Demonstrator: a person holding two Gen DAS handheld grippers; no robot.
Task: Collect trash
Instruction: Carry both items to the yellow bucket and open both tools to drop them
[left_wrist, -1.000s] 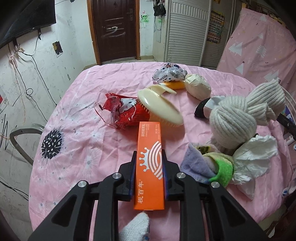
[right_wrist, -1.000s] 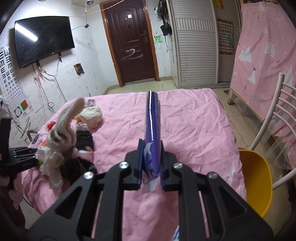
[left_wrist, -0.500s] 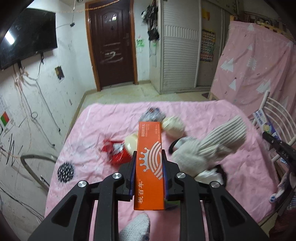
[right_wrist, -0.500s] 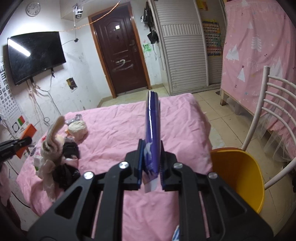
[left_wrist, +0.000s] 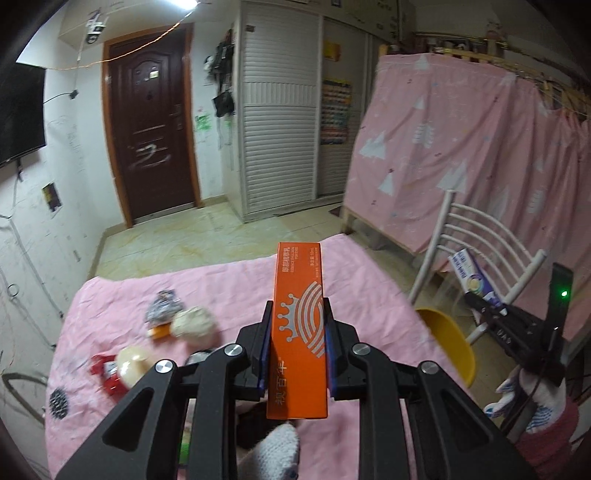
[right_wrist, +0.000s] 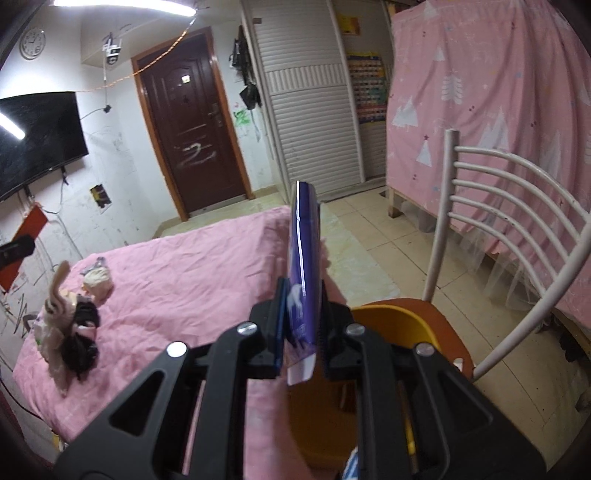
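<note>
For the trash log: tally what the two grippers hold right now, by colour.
Orange box, in the left gripper: 1
Purple box, in the right gripper: 1
Total: 2

A matt orange cardboard box (left_wrist: 298, 332) sits between matt black plastic gripper fingers (left_wrist: 264, 349) fastened with shiny metal screws. A glossy purple carton (right_wrist: 303, 273) reflects light. The pink cotton tablecloth (right_wrist: 192, 273) looks wrinkled; the yellow plastic bin (right_wrist: 399, 321) looks smooth.
</note>
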